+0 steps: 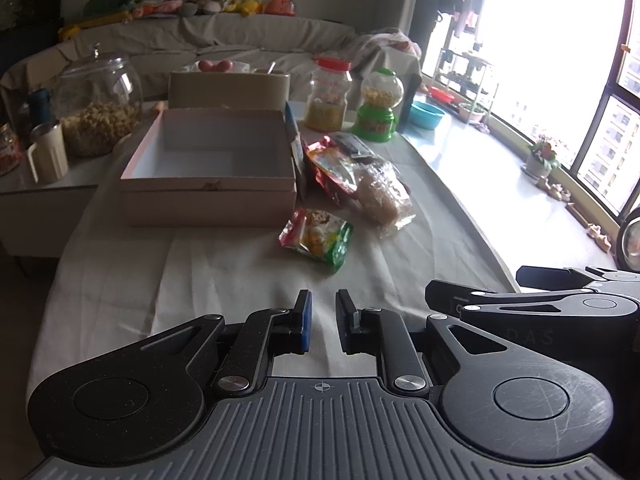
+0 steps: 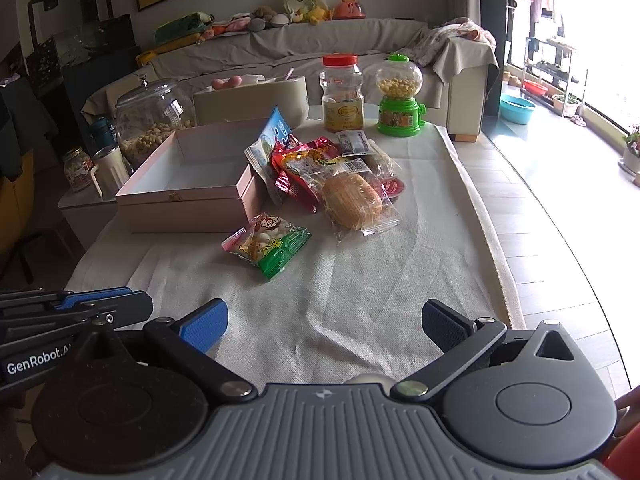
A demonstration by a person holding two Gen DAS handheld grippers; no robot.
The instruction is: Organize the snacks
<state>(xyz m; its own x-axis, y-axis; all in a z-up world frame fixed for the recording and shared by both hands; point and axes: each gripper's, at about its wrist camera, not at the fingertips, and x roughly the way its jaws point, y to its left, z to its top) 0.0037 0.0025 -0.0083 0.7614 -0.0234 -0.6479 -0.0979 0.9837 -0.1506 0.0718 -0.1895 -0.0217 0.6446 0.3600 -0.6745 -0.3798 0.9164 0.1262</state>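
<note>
Several snacks [image 2: 320,176] lie well ahead of both empty jaws.

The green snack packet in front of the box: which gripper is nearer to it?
Probably the left gripper, though barely. Both sit short of the green snack packet, the right gripper beside the left.

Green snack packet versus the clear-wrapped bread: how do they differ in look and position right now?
The green snack packet is opaque, printed with cartoon art; the clear-wrapped bread shows a tan ribbed loaf through its film. The packet lies alone on the cloth, apart from the pile and nearest the grippers; the bread rests against the heap of red wrappers. The packet looks flatter, the bread bulkier. Both lie outside the open pink box, untouched.
</note>
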